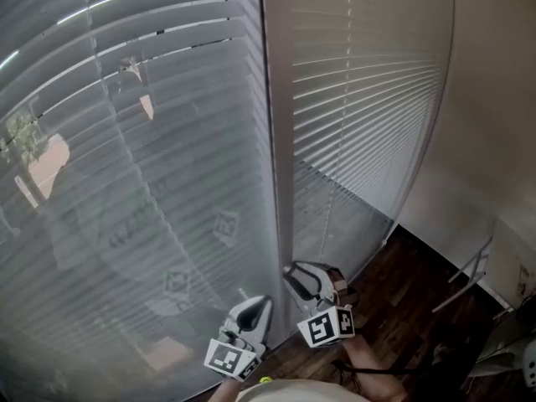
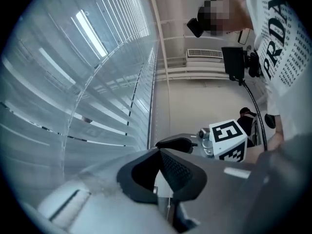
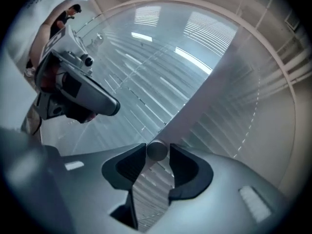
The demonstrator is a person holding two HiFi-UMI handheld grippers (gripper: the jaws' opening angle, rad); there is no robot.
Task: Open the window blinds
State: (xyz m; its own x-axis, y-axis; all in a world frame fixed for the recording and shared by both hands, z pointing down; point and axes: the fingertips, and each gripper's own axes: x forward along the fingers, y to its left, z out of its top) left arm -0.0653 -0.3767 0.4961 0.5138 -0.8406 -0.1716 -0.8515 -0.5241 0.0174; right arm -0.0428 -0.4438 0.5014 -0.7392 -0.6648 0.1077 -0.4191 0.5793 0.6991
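Observation:
Grey slatted blinds (image 1: 126,182) cover the left pane, and a second set (image 1: 360,99) covers the right pane, with a pale upright frame post (image 1: 272,141) between them. The slats lie nearly flat against the glass. My right gripper (image 1: 300,276) is at the foot of the post. In the right gripper view its jaws (image 3: 157,155) stand open, with the round end of the blinds' wand (image 3: 157,149) between the pads. My left gripper (image 1: 254,310) hangs just to its left, close to the left blinds. Its tips (image 2: 158,151) meet and it is shut, with nothing clearly held.
Dark wood floor (image 1: 402,308) runs along the window's foot. A white wall (image 1: 494,99) closes the right side, with a metal rack leg (image 1: 473,266) by it. The person's white printed shirt (image 2: 282,43) fills the right of the left gripper view.

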